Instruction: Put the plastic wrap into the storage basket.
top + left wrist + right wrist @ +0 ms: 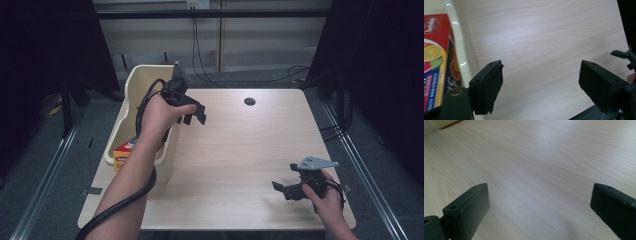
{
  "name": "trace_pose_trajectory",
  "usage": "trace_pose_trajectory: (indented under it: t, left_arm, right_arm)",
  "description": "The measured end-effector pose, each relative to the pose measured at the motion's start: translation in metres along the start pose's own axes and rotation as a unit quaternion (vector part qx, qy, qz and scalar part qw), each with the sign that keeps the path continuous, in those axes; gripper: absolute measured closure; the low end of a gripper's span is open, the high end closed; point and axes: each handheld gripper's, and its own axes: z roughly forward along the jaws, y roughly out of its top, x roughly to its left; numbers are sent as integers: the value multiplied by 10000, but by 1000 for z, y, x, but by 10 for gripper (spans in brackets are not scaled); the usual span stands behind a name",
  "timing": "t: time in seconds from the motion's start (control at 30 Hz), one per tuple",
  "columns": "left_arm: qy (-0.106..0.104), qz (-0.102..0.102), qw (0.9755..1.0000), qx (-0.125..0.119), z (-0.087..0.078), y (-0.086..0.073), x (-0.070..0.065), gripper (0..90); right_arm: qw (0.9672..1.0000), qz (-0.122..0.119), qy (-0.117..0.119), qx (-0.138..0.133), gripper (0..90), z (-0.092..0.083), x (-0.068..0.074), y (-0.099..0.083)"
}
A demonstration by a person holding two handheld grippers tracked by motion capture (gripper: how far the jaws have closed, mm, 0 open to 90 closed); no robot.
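A red and blue carton (434,57) printed with citrus slices lies inside the cream bin (131,90) at the table's (240,150) left edge, so we judge any putting-away done. We hold the left gripper (194,116) beside the bin, jaws wide and empty; the right gripper (285,189) sits low near the front-right corner, likewise spread, gripping nothing.
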Motion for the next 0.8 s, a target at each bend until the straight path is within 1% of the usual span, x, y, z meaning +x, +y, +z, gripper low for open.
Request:
trace_pose_trajectory:
  t: [0.03, 0.1, 0.13, 0.17, 0.23, 0.27, 0.3, 0.33, 0.43, 0.47, 0.53, 0.63, 0.67, 0.7, 0.73, 0.8]
  left_arm:
    - [-22, 56, 10000, 0, 2, 0, -1, 189]
    - [-71, 63, 10000, -31, 7, -1, -4, 182]
    - [-109, 123, 9999, -12, 9, -2, -5, 181]
    - [-109, 123, 9999, -12, 9, -2, -5, 180]
    - [-164, 156, 9997, 24, 16, -4, -9, 180]
    - [-193, 154, 9997, -6, 18, -4, -10, 180]
    - [-185, 210, 9996, -6, 19, -5, -11, 180]
    - [-228, 211, 9995, -38, 21, -5, -12, 179]
    - [-280, 247, 9993, -14, 26, -6, -16, 178]
    - [-251, 294, 9992, -34, 28, -7, -16, 177]
    - [-254, 319, 9991, -68, 31, -8, -18, 173]
    - [-302, 363, 9989, -22, 37, -9, -21, 172]
    - [-279, 403, 9988, -7, 39, -10, -21, 172]
    - [-264, 386, 9989, -21, 41, -11, -22, 171]
    - [-241, 417, 9988, -20, 43, -11, -23, 170]
    - [-271, 421, 9987, -28, 46, -12, -24, 170]
  right_arm:
    - [10000, 6, -1, -1, 23, 0, 0, 0]
    - [10000, 3, -1, 2, 22, 0, 0, 0]
    - [10000, -7, 0, 3, 22, 0, 0, 0]
    - [10000, -5, 1, 8, 22, 0, 0, 0]
    - [10000, -13, -10, 14, 22, 0, 0, 0]
    - [10000, -12, -14, 12, 22, 0, 0, 0]
    - [10000, -16, -10, 9, 22, 0, 0, 0]
    - [10000, -11, -2, 10, 22, 0, 0, 0]
    - [10000, -14, -12, 11, 22, 0, 0, 0]
    - [10000, -15, -10, 12, 22, 0, 0, 0]
    - [10000, -27, -18, 8, 22, 0, 1, 0]
    - [10000, -54, -3, 16, 22, 1, 1, 0]
    - [10000, -50, -4, 20, 22, 1, 1, 0]
    - [10000, -42, 3, 29, 22, 1, 1, 0]
    - [10000, -36, -13, 24, 22, 1, 1, 0]
    - [10000, -25, -14, 37, 22, 2, 1, -1]
